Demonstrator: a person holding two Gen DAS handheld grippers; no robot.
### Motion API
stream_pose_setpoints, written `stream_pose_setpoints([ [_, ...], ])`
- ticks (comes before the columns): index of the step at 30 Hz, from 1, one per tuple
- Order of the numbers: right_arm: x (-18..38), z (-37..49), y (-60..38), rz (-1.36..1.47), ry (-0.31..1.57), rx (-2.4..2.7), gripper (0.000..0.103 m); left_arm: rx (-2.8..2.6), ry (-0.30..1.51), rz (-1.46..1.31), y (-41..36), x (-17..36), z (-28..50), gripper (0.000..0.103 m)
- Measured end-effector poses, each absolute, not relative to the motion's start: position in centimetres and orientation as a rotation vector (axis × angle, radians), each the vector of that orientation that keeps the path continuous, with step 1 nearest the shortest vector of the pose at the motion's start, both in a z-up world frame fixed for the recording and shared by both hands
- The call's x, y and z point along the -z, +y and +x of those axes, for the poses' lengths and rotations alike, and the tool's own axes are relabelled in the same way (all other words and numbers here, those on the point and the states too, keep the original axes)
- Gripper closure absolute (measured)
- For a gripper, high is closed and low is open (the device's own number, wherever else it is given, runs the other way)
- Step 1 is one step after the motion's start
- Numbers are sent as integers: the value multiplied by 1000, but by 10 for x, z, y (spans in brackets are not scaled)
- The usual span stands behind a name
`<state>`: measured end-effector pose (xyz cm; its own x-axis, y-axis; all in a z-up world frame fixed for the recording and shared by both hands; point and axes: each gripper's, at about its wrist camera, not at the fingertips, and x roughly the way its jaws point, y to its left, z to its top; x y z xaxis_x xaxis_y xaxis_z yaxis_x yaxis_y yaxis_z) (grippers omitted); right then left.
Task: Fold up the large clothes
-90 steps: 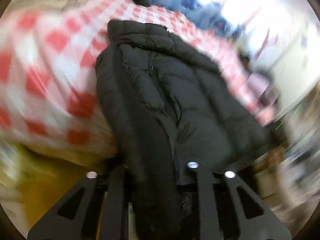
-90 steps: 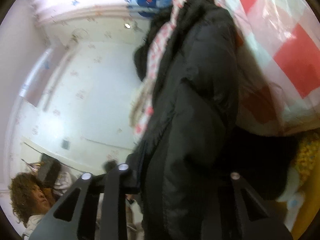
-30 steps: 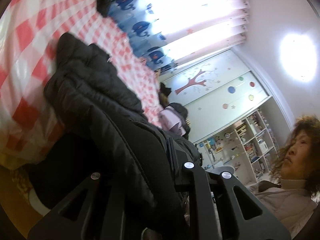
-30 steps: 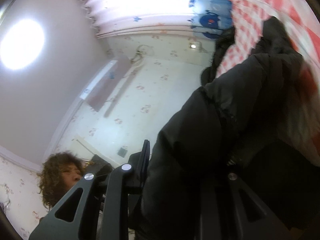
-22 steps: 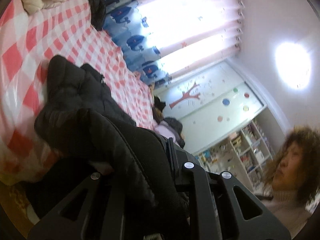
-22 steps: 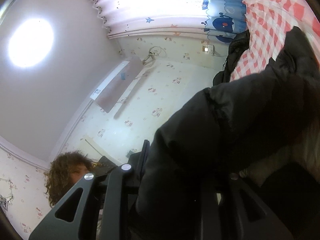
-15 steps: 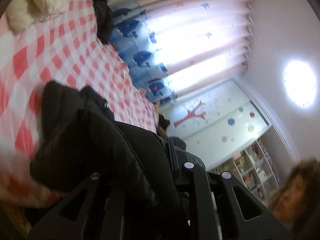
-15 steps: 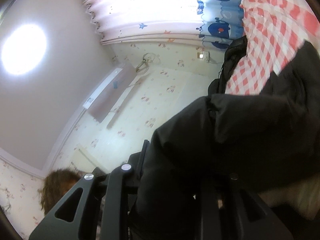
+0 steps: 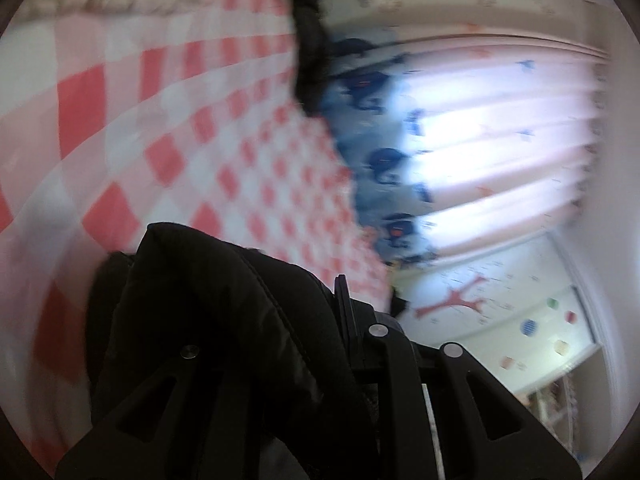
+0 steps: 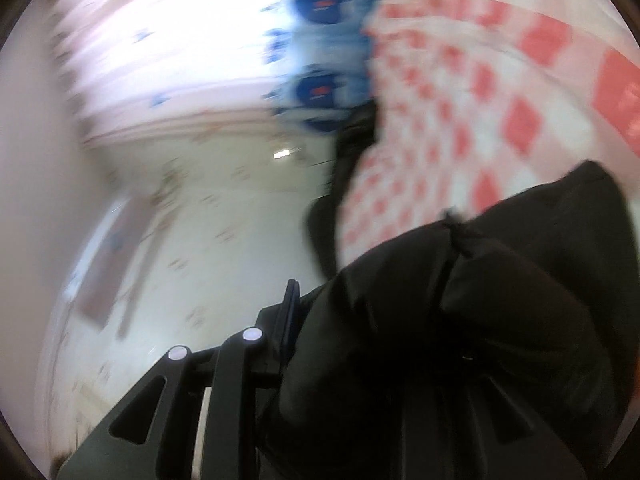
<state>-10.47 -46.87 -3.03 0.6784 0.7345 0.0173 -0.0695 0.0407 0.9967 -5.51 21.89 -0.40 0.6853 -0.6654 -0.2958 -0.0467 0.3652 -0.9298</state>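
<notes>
While both views are smeared with blur, I can see my left gripper closed on a thick bunch of the black jacket, whose padded cloth fills the gap between the fingers and hides most of the left one. My right gripper is likewise clamped on the jacket: its left finger shows bare, the other is buried under cloth. From each gripper the jacket humps up in a rounded fold and runs out toward the bed, which is covered in a red-and-white checked sheet; whether the far end of the jacket rests on the sheet I cannot tell. Beyond the bed's edge hangs a pink curtain, bright with daylight, its lower band blue with dark round figures; each figure carries a small red patch, but I can read no lettering on it. Another dark garment lies at the far edge of the bed, against the curtain. Past the left gripper stands a white wardrobe with a red tree and coloured dots painted on it. Past the right gripper is a pale wall with a small repeated motif. I find no brand or label anywhere on the jacket.
</notes>
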Motion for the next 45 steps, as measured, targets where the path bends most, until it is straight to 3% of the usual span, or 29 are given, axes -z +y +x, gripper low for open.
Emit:
stream_pose_setpoints([
  [1, 39, -95, -469, 1412, 633, -636, 72, 417, 763, -1150, 218, 17, -48, 91],
  [4, 77, -73, -469, 1430, 722, -560, 69, 341, 832, -1175, 215, 57, -28, 87],
  [8, 84, -62, -462, 1393, 763, -549, 60, 298, 908, -1150, 207, 73, -9, 80],
  [9, 81, -62, -461, 1386, 766, -551, 50, 302, 915, -1154, 207, 71, -8, 72],
  [13, 58, -72, -461, 1368, 750, -546, 22, 329, 844, -1218, 217, 39, -19, 16],
  [14, 51, -75, -461, 1358, 742, -546, 20, 328, 816, -1223, 220, 30, -26, 13],
  [17, 15, -88, -448, 1218, 719, -554, 18, 373, 710, -1245, 226, -5, -40, 11],
  [20, -28, -88, -412, 875, 756, -500, 14, 436, 644, -1087, 201, -43, -44, 10],
  [24, -44, -61, -335, 368, 879, -391, 12, 547, 763, -721, 104, -53, -21, 10],
  [27, -22, -25, -293, 161, 942, -312, 12, 494, 820, -546, 56, -34, 5, 10],
  [33, 42, 25, -291, 228, 1030, -249, 7, 321, 973, -471, 44, 38, 52, 11],
  [36, 35, 26, -296, 245, 1056, -250, 7, 325, 966, -527, 58, 22, 45, 11],
  [40, -3, 11, -307, 235, 913, -227, 7, 299, 858, -485, 73, -6, 32, 11],
  [45, 22, 42, -335, 207, 959, -64, 7, 262, 932, -534, 93, 50, 49, 11],
])
